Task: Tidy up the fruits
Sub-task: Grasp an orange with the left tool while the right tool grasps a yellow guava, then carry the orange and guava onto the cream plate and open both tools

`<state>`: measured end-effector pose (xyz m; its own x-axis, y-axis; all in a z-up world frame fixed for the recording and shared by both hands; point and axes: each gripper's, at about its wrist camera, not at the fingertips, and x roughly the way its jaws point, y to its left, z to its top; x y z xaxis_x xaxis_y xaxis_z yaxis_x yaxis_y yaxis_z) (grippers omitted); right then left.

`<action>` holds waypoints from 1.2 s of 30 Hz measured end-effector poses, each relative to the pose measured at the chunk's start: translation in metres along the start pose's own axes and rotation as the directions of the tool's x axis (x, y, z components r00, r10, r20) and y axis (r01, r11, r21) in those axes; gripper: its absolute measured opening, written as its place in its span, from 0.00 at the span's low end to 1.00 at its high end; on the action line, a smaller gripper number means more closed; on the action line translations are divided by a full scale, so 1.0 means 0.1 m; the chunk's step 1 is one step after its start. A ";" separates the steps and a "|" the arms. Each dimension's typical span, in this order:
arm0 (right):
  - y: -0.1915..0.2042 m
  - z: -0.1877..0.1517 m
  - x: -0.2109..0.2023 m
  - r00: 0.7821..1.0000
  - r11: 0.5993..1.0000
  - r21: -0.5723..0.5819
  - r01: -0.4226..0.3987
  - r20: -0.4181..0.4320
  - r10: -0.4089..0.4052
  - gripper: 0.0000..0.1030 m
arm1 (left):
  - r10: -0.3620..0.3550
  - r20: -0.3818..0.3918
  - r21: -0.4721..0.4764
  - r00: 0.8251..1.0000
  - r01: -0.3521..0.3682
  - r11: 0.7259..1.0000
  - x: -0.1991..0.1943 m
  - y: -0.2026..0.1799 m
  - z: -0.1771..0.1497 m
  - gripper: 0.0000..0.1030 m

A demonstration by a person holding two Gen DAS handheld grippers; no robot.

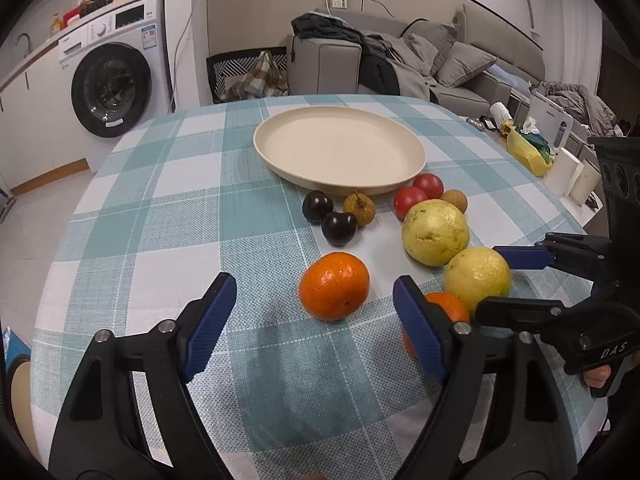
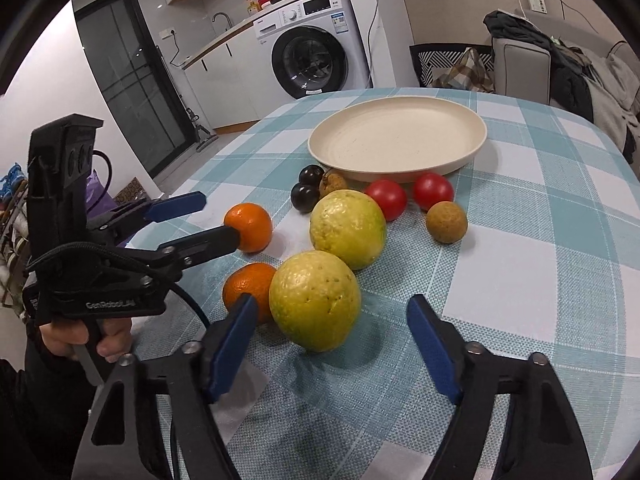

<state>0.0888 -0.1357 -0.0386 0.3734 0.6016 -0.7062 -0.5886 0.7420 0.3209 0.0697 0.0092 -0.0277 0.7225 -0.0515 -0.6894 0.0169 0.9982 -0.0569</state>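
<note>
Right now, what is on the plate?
Nothing: the plate shows a bare cream surface in both views. All the fruit lies on the cloth in front of it. No part of its inside is covered.

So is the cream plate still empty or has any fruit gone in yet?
Empty. The cream plate shows only its bare inside in both views, and all the fruit lies on the checked tablecloth in front of it.

A round table under a teal-and-white checked cloth [image 1: 168, 184] stands in a pale-walled room. A white front-loading washing machine [image 1: 116, 80] sits beneath a cluttered counter, beside white cabinets and a tap [image 2: 221, 20]. A grey sofa [image 1: 452, 60] heaped with clothes and cushions lines the far wall. A dark glazed door [image 2: 128, 80] stands near the pale tiled floor.
</note>
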 end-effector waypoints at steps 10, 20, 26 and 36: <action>-0.04 0.02 0.01 1.000 1.000 0.015 -0.027 -0.003 0.027 0.62 | -0.078 -0.039 0.005 0.996 0.079 0.997 0.12 -0.02 0.02 0.34; -0.01 0.01 0.00 0.998 0.998 0.009 -0.057 0.003 0.057 0.47 | -0.109 -0.014 0.006 0.994 0.109 0.994 0.03 -0.05 0.00 0.33; 0.01 0.03 -0.16 0.996 0.998 -0.003 -0.057 0.062 0.057 0.47 | -0.123 0.038 -0.006 0.992 0.124 0.992 -0.10 -0.05 0.05 0.33; -0.09 0.19 -0.38 0.986 1.000 0.011 -0.023 0.163 0.021 0.47 | -0.117 0.102 -0.022 0.988 0.119 0.993 -0.23 -0.04 0.26 0.33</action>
<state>0.0934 -0.1594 -0.0031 0.4727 0.6572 -0.5870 -0.5892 0.7311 0.3441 0.0713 0.0069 0.0071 0.7825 -0.1642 -0.6006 0.0878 0.9841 -0.1547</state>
